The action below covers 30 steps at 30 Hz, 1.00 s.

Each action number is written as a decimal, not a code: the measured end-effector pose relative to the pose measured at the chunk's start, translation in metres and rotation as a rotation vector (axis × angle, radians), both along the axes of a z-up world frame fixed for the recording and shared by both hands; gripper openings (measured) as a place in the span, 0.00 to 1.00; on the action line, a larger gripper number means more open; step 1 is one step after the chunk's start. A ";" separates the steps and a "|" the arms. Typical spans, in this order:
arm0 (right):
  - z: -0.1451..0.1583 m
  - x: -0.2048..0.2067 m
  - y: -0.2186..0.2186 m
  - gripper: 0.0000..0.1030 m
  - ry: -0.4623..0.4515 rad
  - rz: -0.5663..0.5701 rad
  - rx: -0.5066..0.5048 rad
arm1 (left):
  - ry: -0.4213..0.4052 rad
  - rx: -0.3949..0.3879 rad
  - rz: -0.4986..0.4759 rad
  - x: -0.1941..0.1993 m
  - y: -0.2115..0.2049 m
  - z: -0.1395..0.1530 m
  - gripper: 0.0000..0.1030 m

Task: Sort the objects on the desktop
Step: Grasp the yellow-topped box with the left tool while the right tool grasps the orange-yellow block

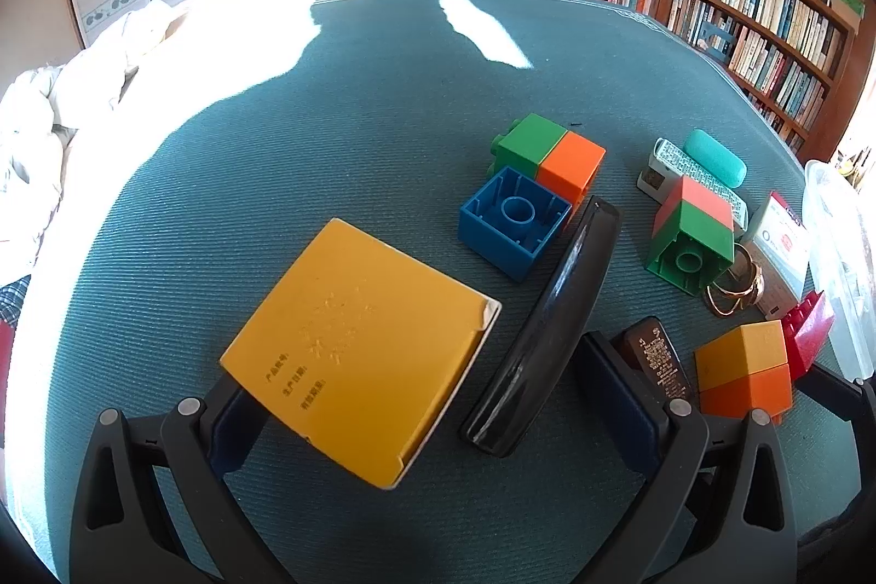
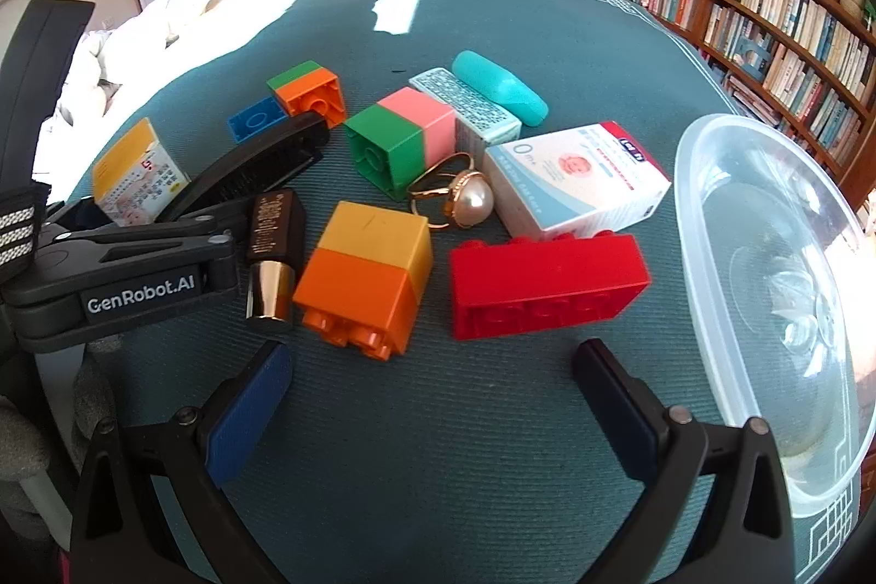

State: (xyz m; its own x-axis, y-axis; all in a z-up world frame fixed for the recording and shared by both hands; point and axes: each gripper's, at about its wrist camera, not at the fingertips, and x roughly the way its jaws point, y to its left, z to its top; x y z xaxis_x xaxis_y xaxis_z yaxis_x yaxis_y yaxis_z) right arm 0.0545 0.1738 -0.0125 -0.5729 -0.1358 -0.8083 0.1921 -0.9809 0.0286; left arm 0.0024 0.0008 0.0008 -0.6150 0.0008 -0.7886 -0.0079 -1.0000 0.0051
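Observation:
My left gripper (image 1: 427, 398) is open, its fingers either side of a yellow box (image 1: 356, 348) and a black hair clip (image 1: 547, 337); the box touches the left finger. In the right wrist view the left gripper (image 2: 137, 250) sits left of the pile by a brown lipstick (image 2: 274, 250). My right gripper (image 2: 432, 398) is open and empty, just in front of a red brick (image 2: 547, 283) and a yellow-orange block (image 2: 367, 277). A pearl ring (image 2: 465, 198), green-pink block (image 2: 405, 140) and white box (image 2: 575, 179) lie behind.
A clear plastic tub (image 2: 777, 283) stands at the right on the teal cloth (image 2: 438, 447). A blue brick (image 1: 512, 223), green-orange block (image 1: 547, 154), teal case (image 2: 498, 86) and patterned box (image 2: 465, 102) lie farther back. Bookshelves stand at the right, white bedding at the left.

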 end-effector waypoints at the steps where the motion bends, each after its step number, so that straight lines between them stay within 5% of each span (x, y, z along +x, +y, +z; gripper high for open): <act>1: 0.000 0.000 -0.002 1.00 0.006 0.011 -0.003 | 0.002 0.008 -0.001 0.000 -0.001 0.000 1.00; 9: 0.000 -0.001 -0.003 0.90 0.037 0.021 -0.034 | 0.016 0.038 0.002 0.001 0.002 0.001 0.98; 23: 0.018 0.012 0.013 0.64 0.087 0.045 -0.192 | 0.089 0.096 -0.079 0.007 -0.004 0.014 0.67; 30: 0.018 0.011 0.015 0.53 0.090 0.020 -0.229 | 0.083 0.147 -0.106 0.006 -0.007 0.014 0.64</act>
